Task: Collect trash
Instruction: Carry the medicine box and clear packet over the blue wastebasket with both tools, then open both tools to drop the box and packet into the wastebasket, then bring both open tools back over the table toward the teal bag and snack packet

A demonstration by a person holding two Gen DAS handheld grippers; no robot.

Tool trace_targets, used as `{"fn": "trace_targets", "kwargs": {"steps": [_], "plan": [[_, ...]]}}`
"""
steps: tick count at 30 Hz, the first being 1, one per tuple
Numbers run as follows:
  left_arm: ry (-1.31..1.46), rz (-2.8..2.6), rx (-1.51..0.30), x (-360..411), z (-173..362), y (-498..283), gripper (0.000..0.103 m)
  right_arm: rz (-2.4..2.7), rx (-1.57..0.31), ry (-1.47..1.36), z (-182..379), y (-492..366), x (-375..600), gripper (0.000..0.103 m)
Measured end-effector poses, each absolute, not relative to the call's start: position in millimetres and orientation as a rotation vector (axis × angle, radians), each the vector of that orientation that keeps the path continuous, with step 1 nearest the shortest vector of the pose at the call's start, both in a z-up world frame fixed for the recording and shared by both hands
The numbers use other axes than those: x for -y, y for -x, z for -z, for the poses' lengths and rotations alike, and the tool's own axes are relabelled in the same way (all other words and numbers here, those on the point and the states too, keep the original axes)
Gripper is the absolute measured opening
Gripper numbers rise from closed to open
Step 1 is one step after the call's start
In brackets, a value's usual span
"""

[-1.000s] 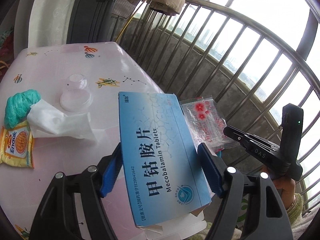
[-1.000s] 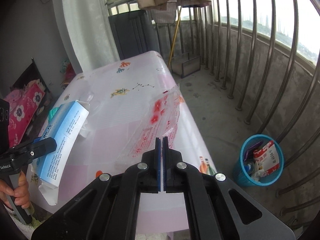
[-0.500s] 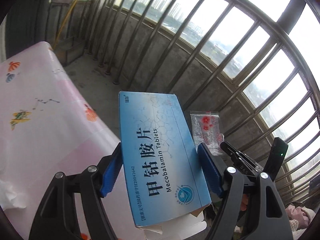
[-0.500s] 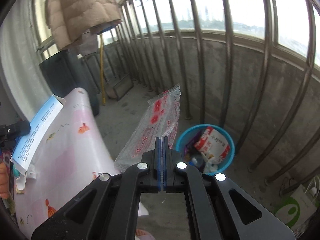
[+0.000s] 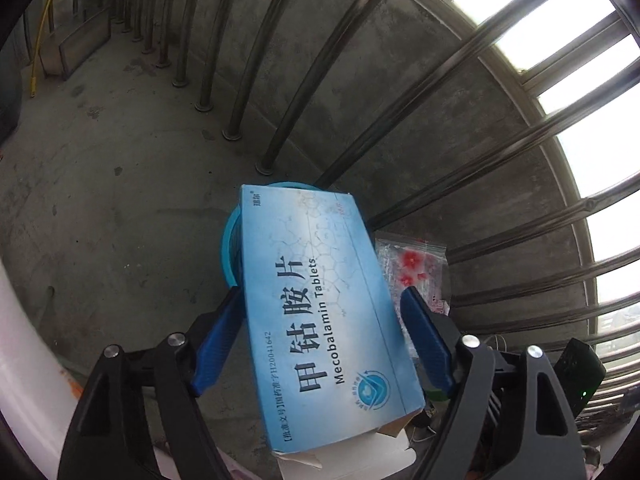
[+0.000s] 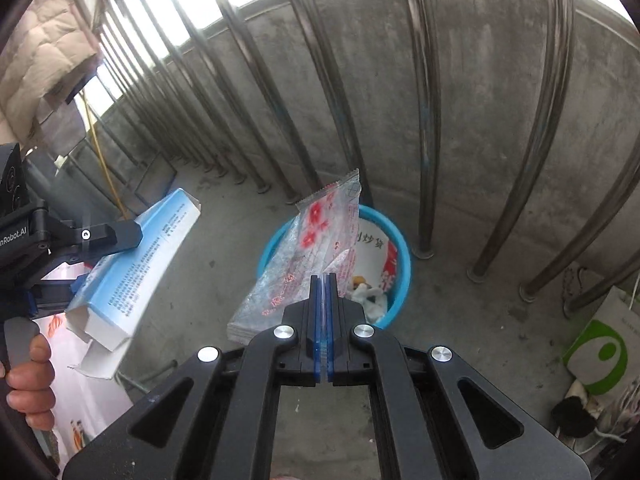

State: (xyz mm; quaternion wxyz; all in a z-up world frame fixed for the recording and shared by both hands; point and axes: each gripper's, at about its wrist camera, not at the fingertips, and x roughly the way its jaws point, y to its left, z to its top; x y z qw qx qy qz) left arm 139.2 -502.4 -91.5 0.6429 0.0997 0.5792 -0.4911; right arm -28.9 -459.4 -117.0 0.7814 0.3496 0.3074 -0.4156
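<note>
My left gripper (image 5: pixel 320 336) has just been opening – pads stand clear of the Mecobalamin tablet box (image 5: pixel 324 312) between them, over the blue bin (image 5: pixel 228 248). I should keep the jaws spread so the box drops inside the rim. Its long axis runs along my fingers, far end angled down toward the bin. My right gripper (image 6: pixel 325 280) is clenched on the clear plastic wrapper (image 6: pixel 316 240) above the bin – release next

Both wrist cams are tilting down toward the concrete floor, close above, sharing the blue bin (image 6: pixel 394 240) and railing (image 5: pixel 280 92).
</note>
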Motion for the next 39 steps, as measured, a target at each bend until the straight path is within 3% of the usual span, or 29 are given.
{"fn": "trace_targets", "kwargs": {"steps": [4,9,16,19,22,25,33,39], "plan": [[-0.197,1.044,-1.337,527.9,119.4,-148.2,0.092,0.923,-0.691,-0.883,169.8,21.3,500.2,0.030],[-0.112,1.062,-1.411,495.8,115.3,-157.9,0.092,0.971,-0.712,-1.002,197.8,33.9,503.9,0.031],[-0.072,1.093,-1.263,441.8,56.6,-165.1,0.092,0.980,-0.685,-0.983,185.5,47.4,488.1,0.031],[-0.079,1.103,-1.164,410.8,26.2,-160.1,0.092,0.957,-0.652,-0.950,161.0,50.9,472.5,0.032],[-0.095,1.123,-1.068,369.6,-4.4,-148.7,0.092,0.905,-0.617,-0.863,132.9,43.9,456.5,0.046],[-0.141,1.098,-0.984,322.7,-27.2,-135.2,0.092,0.816,-0.592,-0.769,101.6,34.4,433.6,0.050],[-0.118,0.988,-0.811,175.7,-64.4,-107.0,0.092,0.458,-0.601,-0.596,37.1,-21.3,364.6,0.052],[-0.007,0.757,-0.725,50.7,-64.2,-105.2,0.092,0.205,-0.653,-0.505,14.7,-76.6,305.2,0.053]]}}
